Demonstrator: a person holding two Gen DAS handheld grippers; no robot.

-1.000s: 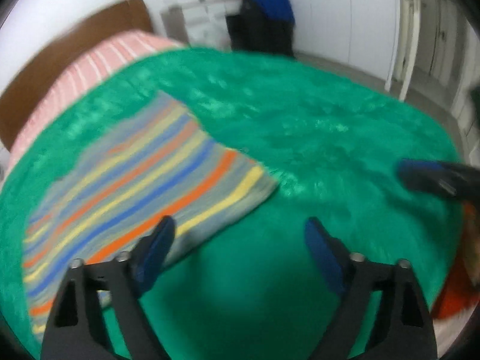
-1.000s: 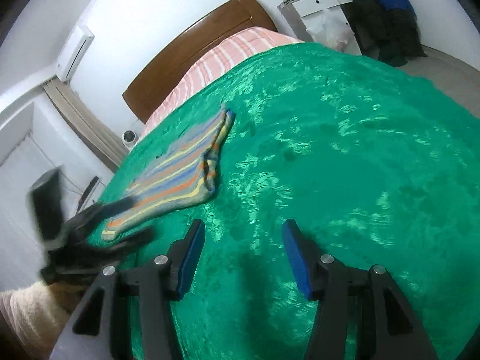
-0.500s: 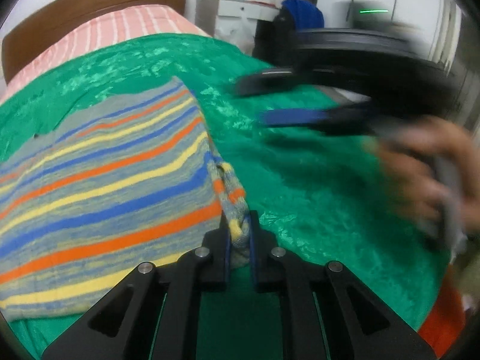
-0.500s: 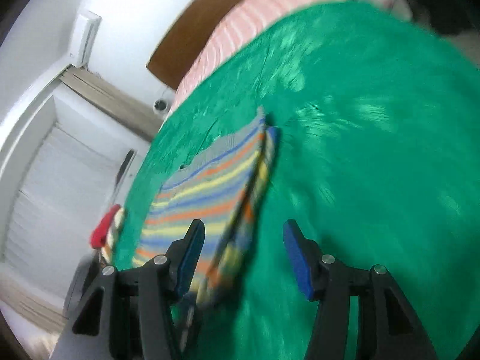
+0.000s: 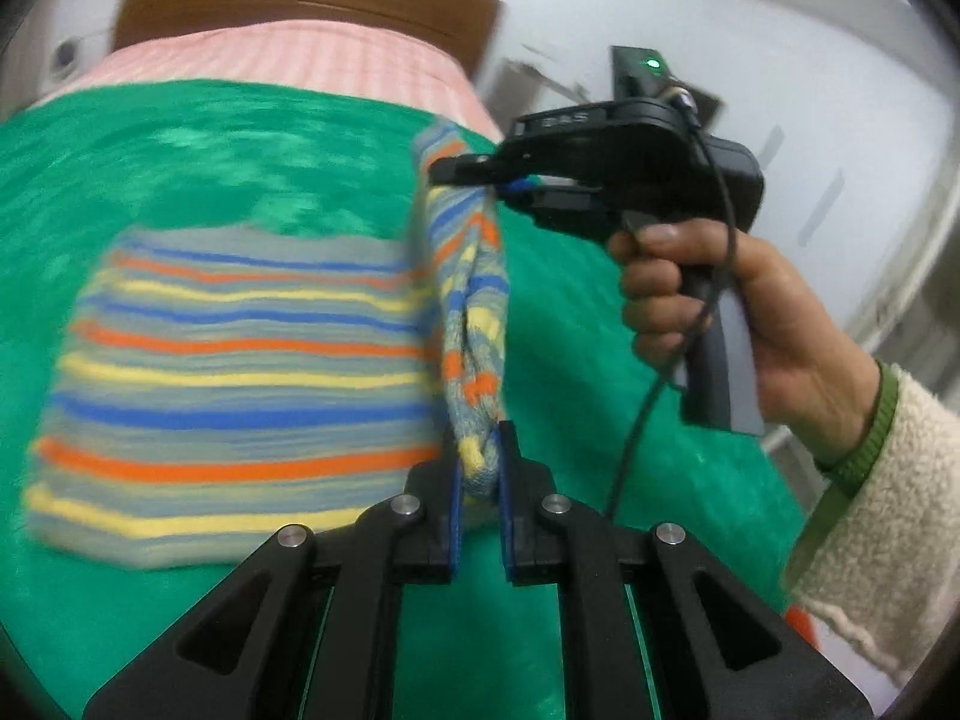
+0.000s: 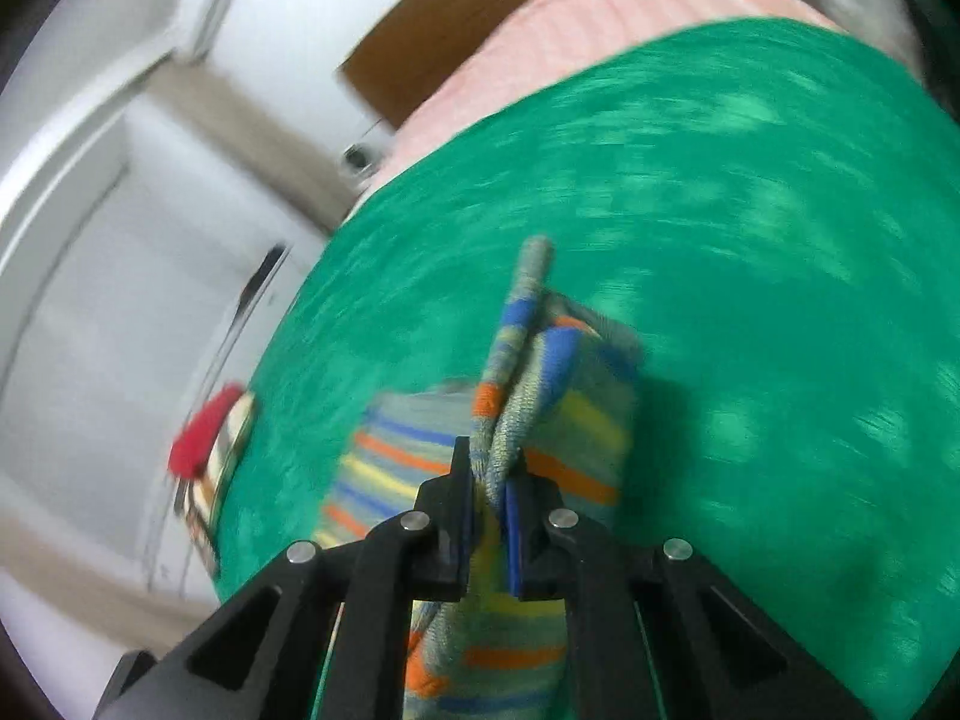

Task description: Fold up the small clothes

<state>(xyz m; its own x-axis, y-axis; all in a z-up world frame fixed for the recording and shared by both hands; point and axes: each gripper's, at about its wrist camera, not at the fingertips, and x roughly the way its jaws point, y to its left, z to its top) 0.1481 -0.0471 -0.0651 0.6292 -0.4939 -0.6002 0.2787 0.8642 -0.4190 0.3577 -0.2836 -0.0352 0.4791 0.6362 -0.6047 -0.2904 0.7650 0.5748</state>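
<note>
A small striped garment point(image 5: 240, 372), grey with blue, orange and yellow stripes, lies on a green bedspread point(image 5: 180, 168). My left gripper point(image 5: 478, 468) is shut on the near end of its right edge, which is lifted off the bed. My right gripper point(image 5: 480, 177) is shut on the far end of the same edge and holds it raised. In the right wrist view my right gripper point(image 6: 492, 480) pinches the bunched edge of the garment point(image 6: 540, 396), with the rest hanging down toward the bedspread point(image 6: 750, 300).
A pink striped sheet point(image 5: 288, 60) and a brown headboard point(image 5: 300, 6) are at the far end of the bed. A red and patterned item point(image 6: 207, 450) lies at the bed's left edge in the right wrist view. White walls and cupboards surround the bed.
My right gripper has closed on the far end of the garment's edge. Both grippers have lifted that edge off the bedspread. My left gripper was shut on it half a second ago.
</note>
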